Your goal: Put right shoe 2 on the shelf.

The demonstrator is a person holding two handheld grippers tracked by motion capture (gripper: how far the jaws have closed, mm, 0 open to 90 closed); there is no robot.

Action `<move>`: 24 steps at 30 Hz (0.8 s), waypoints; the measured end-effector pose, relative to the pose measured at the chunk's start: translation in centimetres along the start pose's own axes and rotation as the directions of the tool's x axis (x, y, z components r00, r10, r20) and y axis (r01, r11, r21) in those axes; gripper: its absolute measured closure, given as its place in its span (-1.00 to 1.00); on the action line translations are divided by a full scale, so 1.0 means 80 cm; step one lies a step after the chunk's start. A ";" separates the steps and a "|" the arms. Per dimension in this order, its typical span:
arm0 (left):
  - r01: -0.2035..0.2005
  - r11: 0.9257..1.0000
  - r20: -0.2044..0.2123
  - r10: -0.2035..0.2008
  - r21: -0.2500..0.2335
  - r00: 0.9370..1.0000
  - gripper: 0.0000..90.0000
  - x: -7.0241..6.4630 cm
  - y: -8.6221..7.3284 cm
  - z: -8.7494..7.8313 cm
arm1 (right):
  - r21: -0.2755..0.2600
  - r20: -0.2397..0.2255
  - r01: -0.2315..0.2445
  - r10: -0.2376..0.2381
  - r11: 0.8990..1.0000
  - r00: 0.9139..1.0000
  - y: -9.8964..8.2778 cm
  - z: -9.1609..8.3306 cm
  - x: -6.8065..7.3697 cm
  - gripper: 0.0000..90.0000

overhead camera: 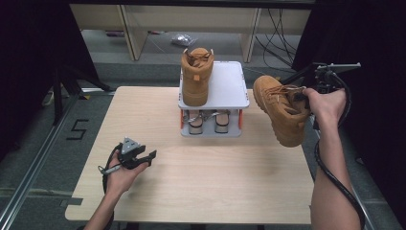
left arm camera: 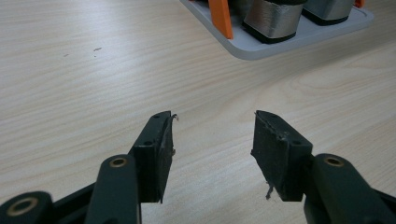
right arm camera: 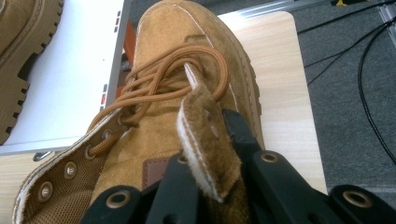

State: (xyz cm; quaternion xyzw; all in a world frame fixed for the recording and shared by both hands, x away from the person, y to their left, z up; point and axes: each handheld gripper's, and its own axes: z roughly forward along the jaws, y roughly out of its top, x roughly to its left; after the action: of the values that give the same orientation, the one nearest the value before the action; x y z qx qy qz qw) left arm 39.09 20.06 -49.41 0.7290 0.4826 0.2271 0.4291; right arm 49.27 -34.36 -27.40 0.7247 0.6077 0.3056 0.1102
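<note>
Suede tan boot (overhead camera: 282, 109) with rope laces, lugged sole, hanging toe-down from right gripper (right arm camera: 212, 154) pinching its tongue, beside grey rack (overhead camera: 230, 86), left gripper (overhead camera: 139, 155) agape, empty, over woodgrain table (overhead camera: 201, 182).

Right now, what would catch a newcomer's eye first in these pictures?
The tan boot hanging in the air at the table's right edge, its tongue pinched in the right claw. Its twin boot stands on the white two-tier rack at the far middle. The left claw rests open, empty, near the front left.
</note>
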 end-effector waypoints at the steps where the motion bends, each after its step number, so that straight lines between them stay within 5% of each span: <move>1: 0.000 1.000 0.000 0.000 0.000 1.000 0.06 0.000 0.000 0.000 | 0.008 0.010 -0.001 0.001 1.000 1.000 0.001 -0.001 0.001 0.90; 4: -0.003 1.000 0.001 0.003 0.003 1.000 0.05 0.000 0.000 0.000 | -0.024 -0.028 0.042 -0.043 0.999 0.999 0.002 0.000 0.000 0.90; 24: -0.004 1.000 0.002 0.004 0.004 1.000 0.05 0.000 -0.001 0.000 | -0.036 -0.031 0.058 -0.060 0.998 0.998 0.017 -0.003 0.010 0.90</move>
State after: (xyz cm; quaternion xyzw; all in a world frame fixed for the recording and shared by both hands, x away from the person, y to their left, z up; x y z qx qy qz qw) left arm 39.07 20.06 -49.48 0.7308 0.4814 0.2264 0.4277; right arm 50.28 -33.97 -26.29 0.6994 0.6252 0.3242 0.1220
